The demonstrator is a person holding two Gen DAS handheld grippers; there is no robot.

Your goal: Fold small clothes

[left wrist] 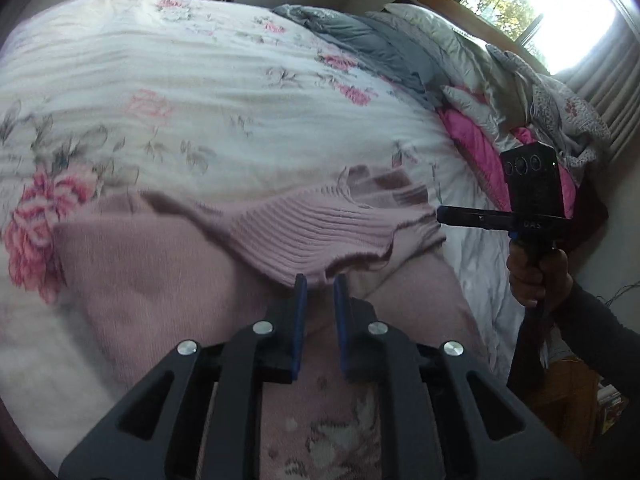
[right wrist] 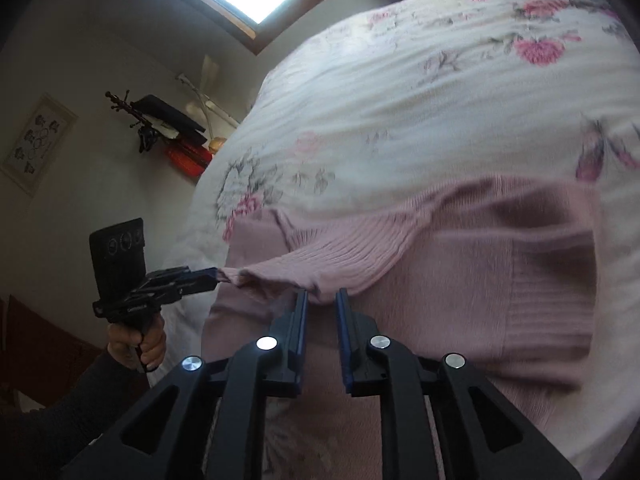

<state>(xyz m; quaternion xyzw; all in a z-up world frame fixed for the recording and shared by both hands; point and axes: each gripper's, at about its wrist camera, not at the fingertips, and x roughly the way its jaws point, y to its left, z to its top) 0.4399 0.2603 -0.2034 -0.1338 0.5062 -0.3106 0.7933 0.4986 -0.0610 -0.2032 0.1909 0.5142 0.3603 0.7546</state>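
Note:
A pink knitted sweater (left wrist: 160, 272) (right wrist: 480, 280) lies on the floral bed cover, and its ribbed hem (left wrist: 304, 232) (right wrist: 340, 256) is lifted and folded back over the body. My left gripper (left wrist: 320, 284) (right wrist: 214, 276) is shut on one end of that hem; the right wrist view shows the fabric pinched at its tip. My right gripper (right wrist: 322, 298) (left wrist: 440, 215) holds the hem's other end, with the cloth's edge caught between its blue-padded fingertips. The hem stretches between the two grippers a little above the sweater. Part of the sweater is hidden beneath both grippers.
The white floral bed cover (left wrist: 200, 80) (right wrist: 400, 100) spreads beyond the sweater. Grey and pink bedding (left wrist: 400, 52) is heaped at the bed's far right below a window (left wrist: 540, 0). A wall rack with dark items (right wrist: 168, 120) hangs left of the bed. A person's hands (left wrist: 536, 276) (right wrist: 140, 344) grip the handles.

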